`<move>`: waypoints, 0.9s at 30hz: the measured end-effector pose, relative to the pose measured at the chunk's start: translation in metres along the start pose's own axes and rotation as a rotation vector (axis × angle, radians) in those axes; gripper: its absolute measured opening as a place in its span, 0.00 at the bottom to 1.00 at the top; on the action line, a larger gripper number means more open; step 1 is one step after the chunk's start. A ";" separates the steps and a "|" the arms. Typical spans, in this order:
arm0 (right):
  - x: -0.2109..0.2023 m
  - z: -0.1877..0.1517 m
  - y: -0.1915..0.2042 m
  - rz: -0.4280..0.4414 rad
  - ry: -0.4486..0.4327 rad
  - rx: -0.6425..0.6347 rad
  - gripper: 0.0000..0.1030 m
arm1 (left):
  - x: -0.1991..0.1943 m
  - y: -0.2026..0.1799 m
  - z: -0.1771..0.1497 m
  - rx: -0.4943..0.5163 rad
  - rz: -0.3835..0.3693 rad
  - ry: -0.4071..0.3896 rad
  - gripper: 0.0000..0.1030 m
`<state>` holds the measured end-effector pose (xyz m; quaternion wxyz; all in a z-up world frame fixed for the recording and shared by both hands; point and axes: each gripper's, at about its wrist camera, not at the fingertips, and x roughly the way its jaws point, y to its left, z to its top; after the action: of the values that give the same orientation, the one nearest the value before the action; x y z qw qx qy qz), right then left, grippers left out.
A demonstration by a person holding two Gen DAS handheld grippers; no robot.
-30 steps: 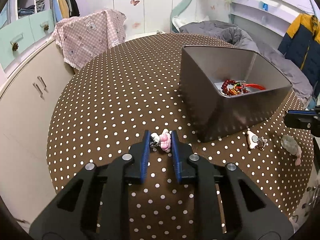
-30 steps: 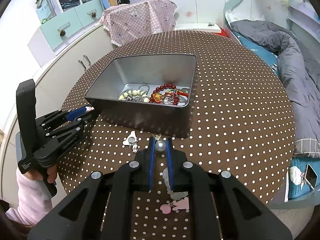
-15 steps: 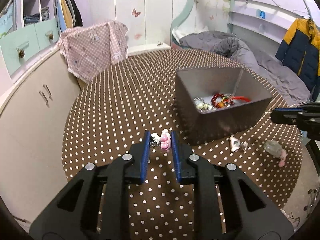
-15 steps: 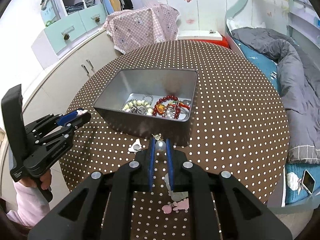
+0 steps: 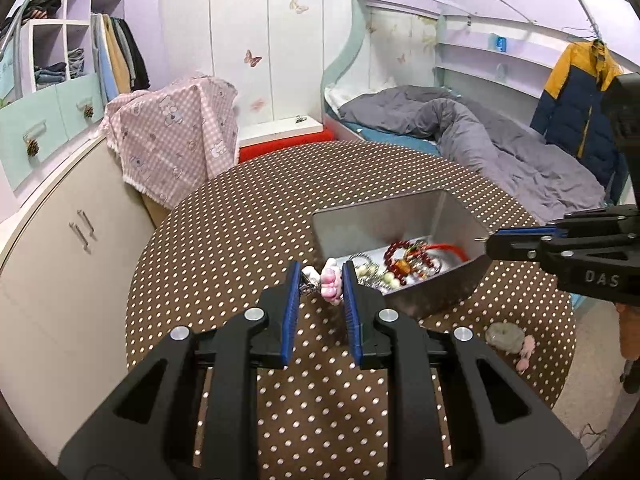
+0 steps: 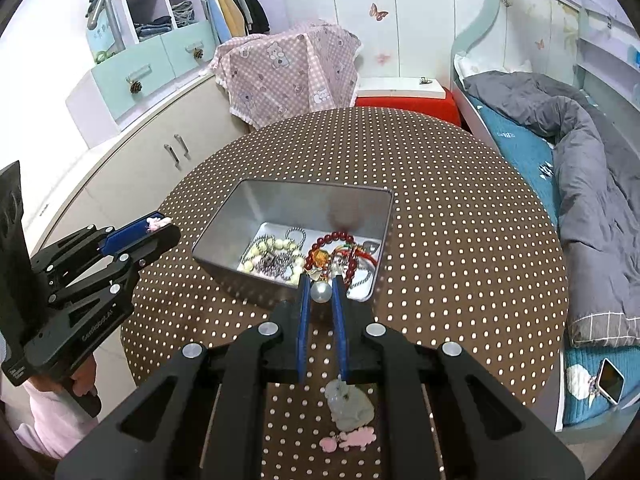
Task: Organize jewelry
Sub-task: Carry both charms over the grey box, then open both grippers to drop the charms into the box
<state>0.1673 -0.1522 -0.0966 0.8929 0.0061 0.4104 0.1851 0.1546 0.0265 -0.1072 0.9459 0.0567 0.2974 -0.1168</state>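
Your left gripper is clamped on a pink charm, held just short of the metal tin; your right gripper pinches a pearl piece over the tin's near rim. Carry each clear of the wall before releasing. The pearl's chain, if any, appears hidden behind the fingers.

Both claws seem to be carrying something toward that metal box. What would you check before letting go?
1. Left claw shut on pink charm: ok.
2. Right claw shut on pearl: ok.
3. Box open, room inside: ok.
4. Pearl above box interior: cannot tell, it looks near the front rim.
5. Pink charm above box: not ok, it appears outside the wall.
6. Claws apart from each other: ok.
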 end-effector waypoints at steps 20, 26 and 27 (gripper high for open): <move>0.009 0.011 -0.020 -0.017 -0.002 0.065 0.37 | 0.017 -0.012 0.006 -0.013 -0.045 0.005 0.62; 0.006 0.010 -0.020 -0.019 -0.005 0.068 0.38 | 0.019 -0.012 0.003 -0.027 -0.043 0.020 0.62; 0.005 0.010 -0.020 -0.020 -0.005 0.067 0.38 | 0.018 -0.012 0.003 -0.028 -0.046 0.020 0.62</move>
<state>0.1840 -0.1677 -0.0973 0.8950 0.0326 0.4141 0.1624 0.1678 0.0108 -0.1157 0.9406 0.0377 0.3098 -0.1337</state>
